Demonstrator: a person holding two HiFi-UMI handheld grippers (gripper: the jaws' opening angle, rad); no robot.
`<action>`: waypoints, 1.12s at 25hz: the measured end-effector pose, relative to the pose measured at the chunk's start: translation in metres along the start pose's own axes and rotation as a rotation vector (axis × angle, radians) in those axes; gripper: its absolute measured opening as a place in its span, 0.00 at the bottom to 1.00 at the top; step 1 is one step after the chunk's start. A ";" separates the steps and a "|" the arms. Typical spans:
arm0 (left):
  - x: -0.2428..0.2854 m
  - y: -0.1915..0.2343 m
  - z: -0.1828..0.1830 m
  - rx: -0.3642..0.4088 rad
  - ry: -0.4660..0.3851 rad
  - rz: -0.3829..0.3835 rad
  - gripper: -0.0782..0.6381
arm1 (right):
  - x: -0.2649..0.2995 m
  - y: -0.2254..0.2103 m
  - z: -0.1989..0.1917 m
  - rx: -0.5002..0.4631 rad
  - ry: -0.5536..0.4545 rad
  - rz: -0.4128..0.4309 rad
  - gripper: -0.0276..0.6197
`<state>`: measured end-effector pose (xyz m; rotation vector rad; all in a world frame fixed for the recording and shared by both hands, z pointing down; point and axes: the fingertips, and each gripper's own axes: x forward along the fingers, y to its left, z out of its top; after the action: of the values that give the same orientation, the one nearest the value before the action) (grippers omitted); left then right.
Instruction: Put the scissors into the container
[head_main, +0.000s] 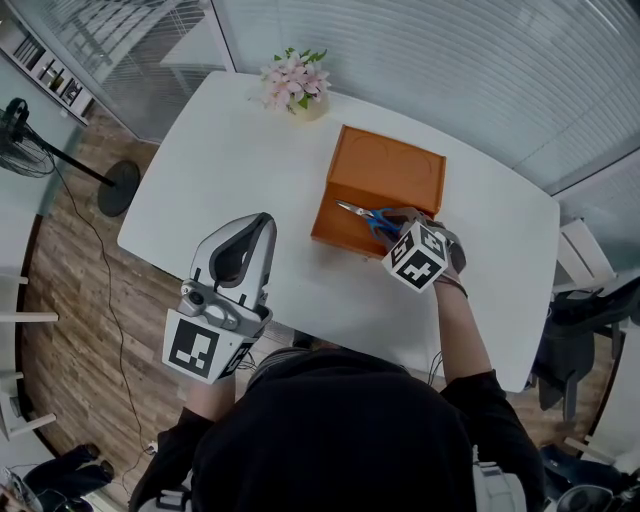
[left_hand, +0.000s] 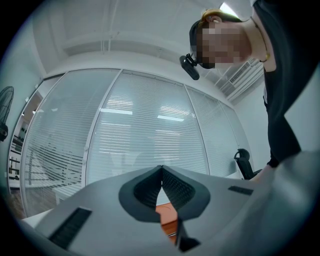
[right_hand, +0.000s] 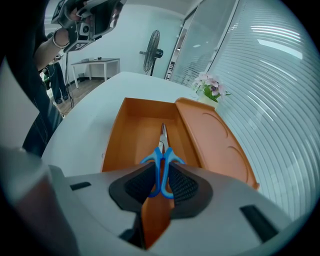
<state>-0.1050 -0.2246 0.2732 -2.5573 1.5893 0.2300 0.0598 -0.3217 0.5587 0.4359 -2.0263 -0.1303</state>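
My right fingers (right_hand: 184, 186) were closed tight on the scissors (right_hand: 156, 165). I had them by the two blue handles, with one pad on each side. The shiny blades stuck out in front of me and pointed into the orange container (right_hand: 132, 135). They were over the open part of it, inside its walls. I could not tell if the tips touched the bottom. The handles were up in my grip at the near edge, so the scissors were not lying down in the container yet.

The lid (right_hand: 215, 142) was open and lay beside the container, so nothing was in the way.

My left fingers (left_hand: 177, 189) were closed too, tip to tip, with nothing in them. They were up in the air near me, well apart from the container.

A little pot of pink flowers (head_main: 296, 82) stood at the far edge of the worktop (head_main: 240, 160), away from it all.

I think the job was nearly done. The scissors were picked up and had got to the container. What was left was to bring them down onto the bottom and open my right fingers to let go. Then I had to pull away without dragging the scissors out.
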 end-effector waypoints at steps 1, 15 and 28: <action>0.000 0.001 0.001 -0.001 0.000 0.000 0.12 | 0.000 0.000 0.000 0.000 0.004 0.001 0.18; 0.004 -0.007 0.006 0.017 -0.007 -0.043 0.12 | 0.004 0.001 -0.001 0.011 0.038 0.022 0.18; 0.007 -0.010 0.000 0.008 0.024 -0.078 0.12 | 0.007 0.002 -0.004 0.000 0.103 0.052 0.18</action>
<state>-0.0935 -0.2261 0.2725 -2.6191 1.4922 0.1855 0.0604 -0.3223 0.5669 0.3814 -1.9346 -0.0747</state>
